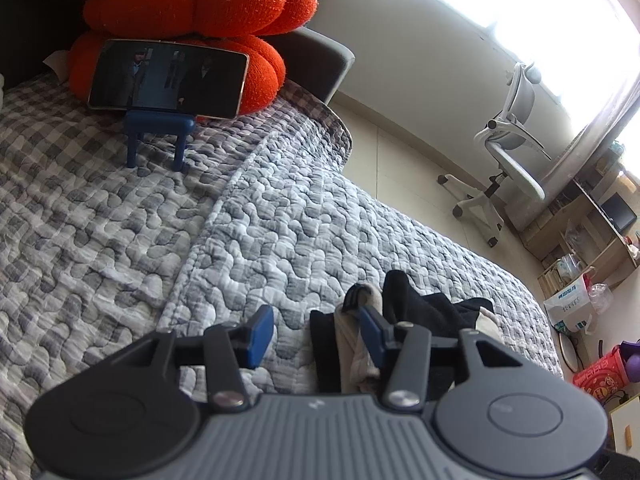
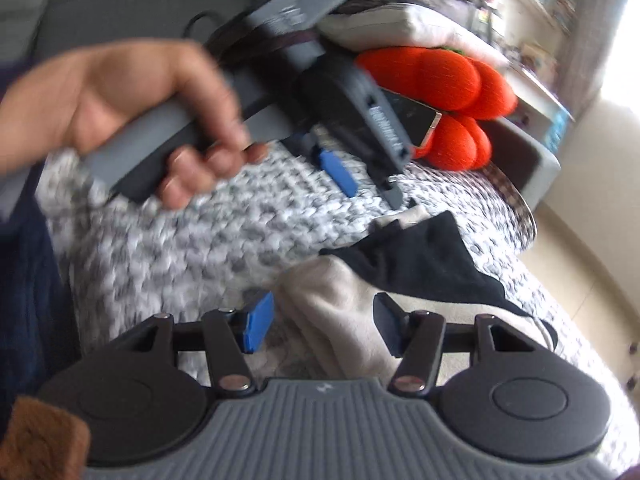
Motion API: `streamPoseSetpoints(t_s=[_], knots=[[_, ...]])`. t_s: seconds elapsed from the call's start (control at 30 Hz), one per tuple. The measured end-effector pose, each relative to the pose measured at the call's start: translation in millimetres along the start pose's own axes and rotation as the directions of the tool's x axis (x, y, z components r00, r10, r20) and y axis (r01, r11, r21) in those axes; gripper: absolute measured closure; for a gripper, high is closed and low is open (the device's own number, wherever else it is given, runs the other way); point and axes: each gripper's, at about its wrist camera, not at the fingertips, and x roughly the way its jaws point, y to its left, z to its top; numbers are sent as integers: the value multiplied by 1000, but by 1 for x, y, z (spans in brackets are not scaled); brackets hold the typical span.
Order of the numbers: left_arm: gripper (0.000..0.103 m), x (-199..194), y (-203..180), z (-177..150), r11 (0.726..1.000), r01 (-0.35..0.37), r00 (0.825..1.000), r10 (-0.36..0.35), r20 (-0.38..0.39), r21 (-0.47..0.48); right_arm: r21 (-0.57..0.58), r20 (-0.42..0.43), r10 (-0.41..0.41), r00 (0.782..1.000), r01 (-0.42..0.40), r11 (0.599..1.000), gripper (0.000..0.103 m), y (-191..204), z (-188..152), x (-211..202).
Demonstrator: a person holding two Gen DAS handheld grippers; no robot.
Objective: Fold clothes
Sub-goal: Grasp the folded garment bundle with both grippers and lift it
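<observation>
Left wrist view. Left gripper (image 1: 314,334), black linkage with blue pads: jaws parted, nothing pressed between them. A heap of black and beige clothes (image 1: 404,320) lies on the grey-and-white quilted bedspread (image 1: 280,220), at and behind the right-hand pad; whether that pad touches the cloth cannot be told. Farther up the bed: a smartphone with lit screen (image 1: 168,79) on a small blue chair-shaped stand (image 1: 158,132), leaning against a stacked orange knitted cushion (image 1: 192,4). On the floor beyond the bed, a white and grey office chair (image 1: 508,152).

Right wrist view, blurred. Right gripper (image 2: 320,326), same make: jaws apart, a beige fold of the clothes (image 2: 340,312) between the pads, neither visibly pressing it. Black cloth lies beyond the beige, on the bedspread (image 2: 200,248). Above, a person's hand (image 2: 132,120) holds the grey handle of the left gripper (image 2: 340,168), one blue pad showing. Orange cushion (image 2: 448,96) behind it.
</observation>
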Motion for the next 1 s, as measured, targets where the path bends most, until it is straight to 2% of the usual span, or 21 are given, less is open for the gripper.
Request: streamPoseSetpoints(t_s=[0.3,0.43,0.5,0.63,0.8,0.9,0.93,0.97,1.0], knots=[[48,3,-3,-3,1000,27,999,-28,-18,-5,-208,-30,-116,993,107,972,44,21,-12,25],[40,5,-3,-4,997,70,997,-70,-40,-17,-266,-25,-156,988,144,953,44,28,-15,32],[38,6,-2,-5,995,88,995,-90,-50,-36,-294,-16,-176,984,163,942,44,33,-17,37],[35,9,7,-7,983,141,986,-150,-72,-118,-386,8,-241,971,225,895,44,46,-20,47],[32,10,12,-9,968,180,978,-195,-76,-176,-403,14,-264,964,248,881,44,47,-18,51],[28,12,12,-9,966,181,977,-198,-81,-182,-410,22,-262,965,247,878,44,46,-19,50],[26,12,11,-9,968,178,977,-195,-83,-178,-405,19,-258,966,243,882,46,44,-19,50],[24,13,11,-9,969,175,978,-192,-85,-175,-390,14,-253,967,238,889,55,41,-17,48],[23,13,12,-10,970,173,978,-190,-89,-173,-375,8,-248,969,233,897,59,39,-15,47]])
